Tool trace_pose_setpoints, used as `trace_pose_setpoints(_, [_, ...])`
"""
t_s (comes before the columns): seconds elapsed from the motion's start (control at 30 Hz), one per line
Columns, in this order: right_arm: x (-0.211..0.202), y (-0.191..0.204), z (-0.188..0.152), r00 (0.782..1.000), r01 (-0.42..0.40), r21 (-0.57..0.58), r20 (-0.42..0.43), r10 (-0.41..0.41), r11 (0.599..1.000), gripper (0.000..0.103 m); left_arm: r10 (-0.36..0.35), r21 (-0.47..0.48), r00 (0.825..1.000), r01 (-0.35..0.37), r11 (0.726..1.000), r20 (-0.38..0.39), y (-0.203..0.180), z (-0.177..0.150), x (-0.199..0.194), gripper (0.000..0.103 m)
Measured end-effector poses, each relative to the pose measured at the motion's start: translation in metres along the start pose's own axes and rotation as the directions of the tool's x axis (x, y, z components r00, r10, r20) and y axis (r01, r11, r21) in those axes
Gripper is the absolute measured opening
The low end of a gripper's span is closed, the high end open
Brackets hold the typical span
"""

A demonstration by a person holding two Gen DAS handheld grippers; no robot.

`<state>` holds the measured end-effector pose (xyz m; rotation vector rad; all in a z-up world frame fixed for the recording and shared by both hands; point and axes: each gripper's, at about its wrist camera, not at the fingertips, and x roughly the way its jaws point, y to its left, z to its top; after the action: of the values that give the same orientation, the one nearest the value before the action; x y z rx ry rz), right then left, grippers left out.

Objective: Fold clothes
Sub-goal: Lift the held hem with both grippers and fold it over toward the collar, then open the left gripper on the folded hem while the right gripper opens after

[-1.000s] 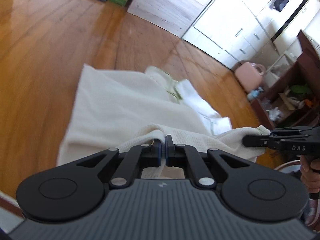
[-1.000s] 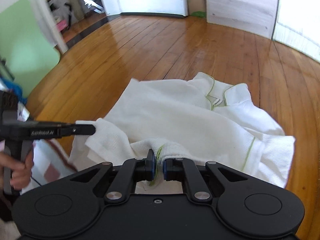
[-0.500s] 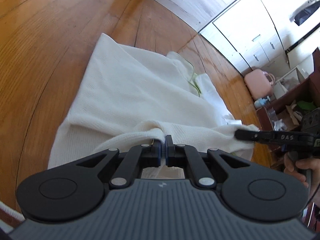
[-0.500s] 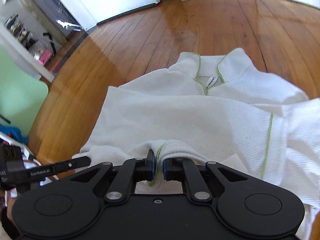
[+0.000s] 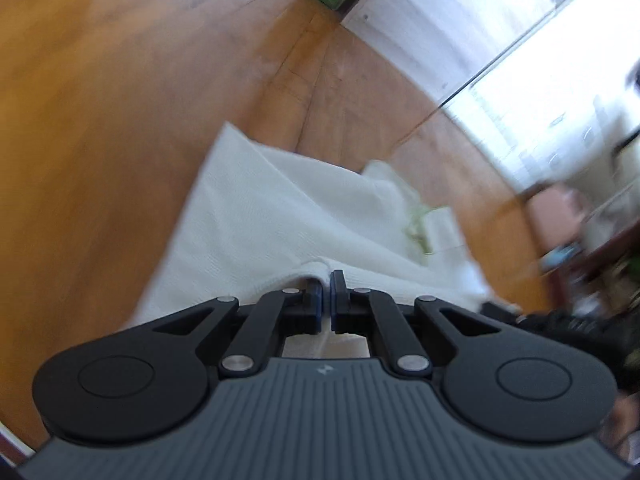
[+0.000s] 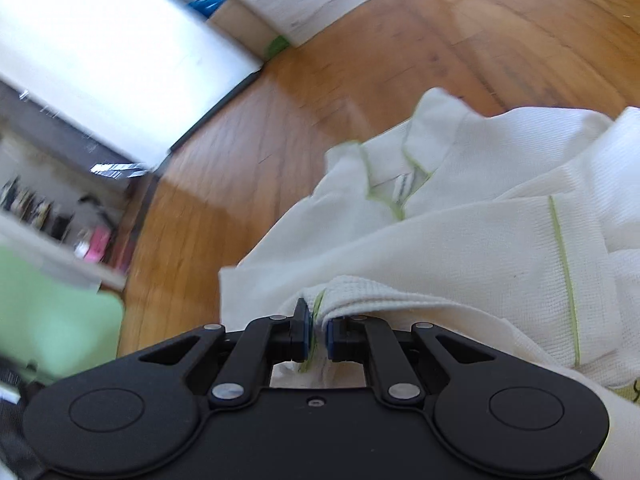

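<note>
Since the earlier frames the hem has been carried toward the collar (image 6: 404,168). Both the left gripper (image 5: 326,292) and the right gripper (image 6: 316,326) are clamped on the shirt (image 5: 272,220); the fold is judged roughly halfway, release and flattening remaining.

Left view motion-blurred; right claw (image 5: 532,320) a dark smear, shirt (image 6: 500,240) cut off right.

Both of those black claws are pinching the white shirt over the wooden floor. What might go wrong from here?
Three risks, as I judge them:
1. The left gripper and right gripper each pinch only a thin edge of the white shirt, so a tug might pull the cloth free.
2. The collar is already bunched; folding over it may lock in creases.
3. Both views are blurred, suggesting fast motion, so the fold could land crooked on the wooden floor.
</note>
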<state>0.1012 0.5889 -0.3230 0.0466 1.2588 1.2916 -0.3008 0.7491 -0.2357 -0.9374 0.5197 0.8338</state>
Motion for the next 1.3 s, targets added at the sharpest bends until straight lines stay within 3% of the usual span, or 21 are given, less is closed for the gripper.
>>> trace_pose_setpoints(0.13, [0.023, 0.013, 0.019, 0.999, -0.019, 0.072, -0.035, 0.021, 0.997, 0.011, 0.078, 0.026, 0.997, -0.078, 0.997, -0.018, -0.005, 0.039, 0.030, 0.004])
trace_pose_setpoints(0.27, [0.042, 0.022, 0.026, 0.999, 0.037, -0.108, 0.014, -0.036, 0.994, 0.011, 0.163, 0.092, 0.986, -0.159, 0.983, -0.034, -0.002, 0.048, 0.057, 0.003])
trace_pose_setpoints(0.37, [0.055, 0.008, 0.025, 1.000, 0.013, -0.127, 0.000, -0.013, 0.992, 0.011, 0.209, 0.068, 0.977, -0.206, 0.976, -0.043, 0.006, 0.041, 0.064, 0.003])
trace_pose_setpoints(0.47, [0.055, -0.005, 0.028, 0.999, -0.014, -0.082, -0.036, 0.011, 0.997, 0.011, 0.201, -0.037, 0.978, -0.203, 0.978, -0.062, 0.015, 0.044, 0.061, 0.003])
trace_pose_setpoints(0.6, [0.050, -0.001, 0.043, 0.999, -0.037, -0.119, -0.037, 0.033, 0.992, 0.011, 0.256, 0.071, 0.966, -0.253, 0.965, -0.037, 0.000, 0.061, 0.058, 0.003])
trace_pose_setpoints(0.8, [0.089, -0.008, 0.051, 0.996, 0.052, -0.174, -0.055, -0.063, 0.983, 0.011, 0.286, 0.145, 0.958, -0.280, 0.949, -0.022, 0.010, 0.071, 0.083, 0.007])
trace_pose_setpoints(0.93, [0.102, -0.010, 0.044, 0.994, 0.062, -0.245, -0.073, -0.082, 0.968, 0.011, 0.244, 0.223, 0.970, -0.233, 0.947, -0.021, 0.014, 0.066, 0.072, 0.008])
trace_pose_setpoints(0.97, [0.102, -0.012, 0.044, 0.994, 0.059, -0.233, -0.077, -0.079, 0.971, 0.011, 0.217, 0.235, 0.976, -0.207, 0.950, -0.016, 0.015, 0.064, 0.065, 0.011])
trace_pose_setpoints(1.03, [0.103, -0.020, 0.046, 0.993, 0.050, -0.186, -0.092, -0.068, 0.981, 0.011, 0.172, 0.273, 0.985, -0.166, 0.948, 0.001, 0.013, 0.060, 0.052, 0.028])
trace_pose_setpoints(1.1, [0.103, -0.030, 0.046, 0.994, 0.033, -0.122, -0.102, -0.045, 0.992, 0.011, 0.149, 0.345, 0.989, -0.149, 0.927, 0.027, 0.008, 0.054, 0.041, 0.050])
trace_pose_setpoints(1.17, [0.103, -0.036, 0.044, 0.995, 0.024, -0.083, -0.092, -0.032, 0.996, 0.012, 0.126, 0.418, 0.991, -0.130, 0.899, 0.037, 0.002, 0.046, 0.032, 0.060])
trace_pose_setpoints(1.3, [0.103, -0.038, 0.037, 0.997, 0.035, -0.048, -0.060, -0.038, 0.998, 0.012, 0.134, 0.530, 0.990, -0.089, 0.843, -0.047, -0.007, 0.027, 0.043, 0.077])
